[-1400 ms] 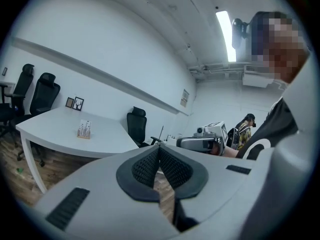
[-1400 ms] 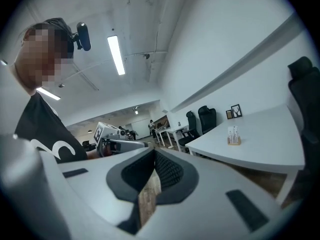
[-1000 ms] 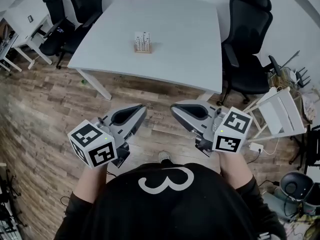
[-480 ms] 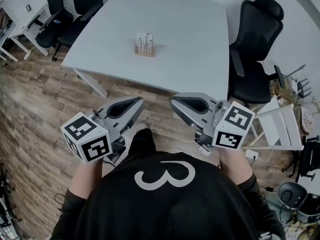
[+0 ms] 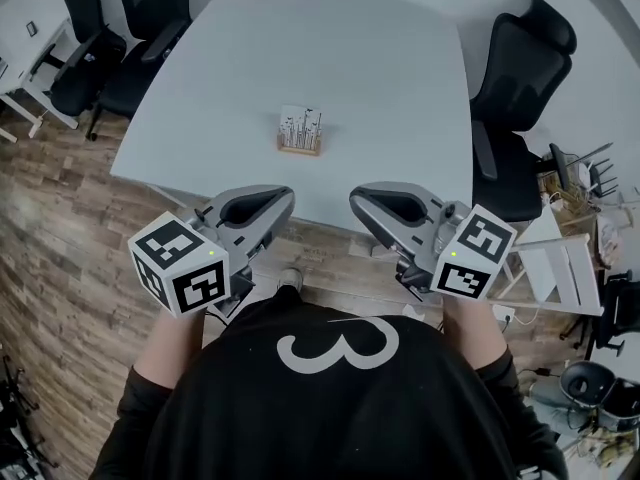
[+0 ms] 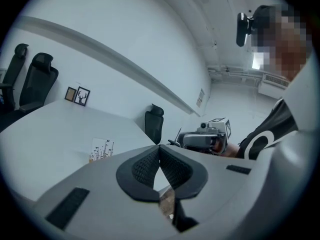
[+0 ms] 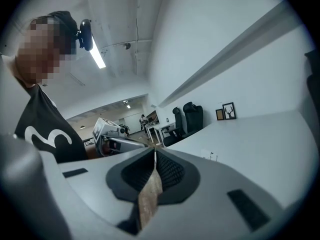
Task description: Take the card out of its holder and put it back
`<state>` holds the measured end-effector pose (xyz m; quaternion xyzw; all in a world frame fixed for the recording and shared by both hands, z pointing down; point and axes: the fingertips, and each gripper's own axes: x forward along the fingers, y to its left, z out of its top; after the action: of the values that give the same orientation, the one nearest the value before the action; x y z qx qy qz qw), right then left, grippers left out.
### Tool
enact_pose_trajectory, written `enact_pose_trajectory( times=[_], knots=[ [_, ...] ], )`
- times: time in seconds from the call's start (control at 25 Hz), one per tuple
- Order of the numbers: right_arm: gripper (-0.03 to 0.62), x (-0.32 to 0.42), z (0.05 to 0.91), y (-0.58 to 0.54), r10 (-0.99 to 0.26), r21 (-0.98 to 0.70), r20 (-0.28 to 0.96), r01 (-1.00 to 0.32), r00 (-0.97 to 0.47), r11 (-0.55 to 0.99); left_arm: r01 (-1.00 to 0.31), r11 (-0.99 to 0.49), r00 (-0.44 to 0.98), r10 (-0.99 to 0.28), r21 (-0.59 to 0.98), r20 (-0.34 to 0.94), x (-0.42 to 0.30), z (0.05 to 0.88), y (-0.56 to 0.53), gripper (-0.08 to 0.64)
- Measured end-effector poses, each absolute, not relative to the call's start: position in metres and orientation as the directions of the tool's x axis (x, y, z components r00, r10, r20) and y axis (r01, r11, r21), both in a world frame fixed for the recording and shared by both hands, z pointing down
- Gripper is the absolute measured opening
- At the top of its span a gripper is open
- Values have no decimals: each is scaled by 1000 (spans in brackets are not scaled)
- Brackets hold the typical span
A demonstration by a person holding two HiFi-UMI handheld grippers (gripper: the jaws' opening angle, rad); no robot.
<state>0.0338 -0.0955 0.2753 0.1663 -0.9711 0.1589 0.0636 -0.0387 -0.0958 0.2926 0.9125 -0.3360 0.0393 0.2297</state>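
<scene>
Your left gripper (image 5: 284, 197) is held out in front of your chest with its fingers (image 6: 145, 166) together. The tips touch, and only a narrow slit behind them shows the floor, so nothing is between them. Your right gripper (image 5: 354, 197) is beside it, level with it and a little apart. Its fingers (image 7: 137, 171) are also pressed together on nothing. Both grippers point forward and slightly down, and their tips hang over the near edge of the table (image 5: 400, 88). The marker cubes sit back by your hands.

The card (image 5: 301, 126) is in its holder (image 5: 299, 149). It is white with small dark line drawings and stands upright in the slot of the low wooden block. The block sits alone on the white table top, about midway across and nearer to your edge than the far one. It lies ahead of the gap between your two grippers, slightly toward the left one, and neither gripper touches it. In the left gripper view the card shows to the left of the fingers. In the right gripper view it is only a small white shape on the table to their right.

A black chair (image 5: 520, 78) stands at the right side of the table, and two more (image 5: 130, 28) are at the far left corner. Two small picture frames (image 6: 77, 95) lean against the wall at the far edge. The floor (image 5: 60, 228) is wood plank.
</scene>
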Motion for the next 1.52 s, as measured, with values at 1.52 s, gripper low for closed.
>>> enact_pose_trajectory(
  times=[1.52],
  knots=[
    [137,-6,435,-297,-356,-243,395,-470,-847,848,-603,-619,798,-464,503,385,-116,390,-249,11]
  ],
)
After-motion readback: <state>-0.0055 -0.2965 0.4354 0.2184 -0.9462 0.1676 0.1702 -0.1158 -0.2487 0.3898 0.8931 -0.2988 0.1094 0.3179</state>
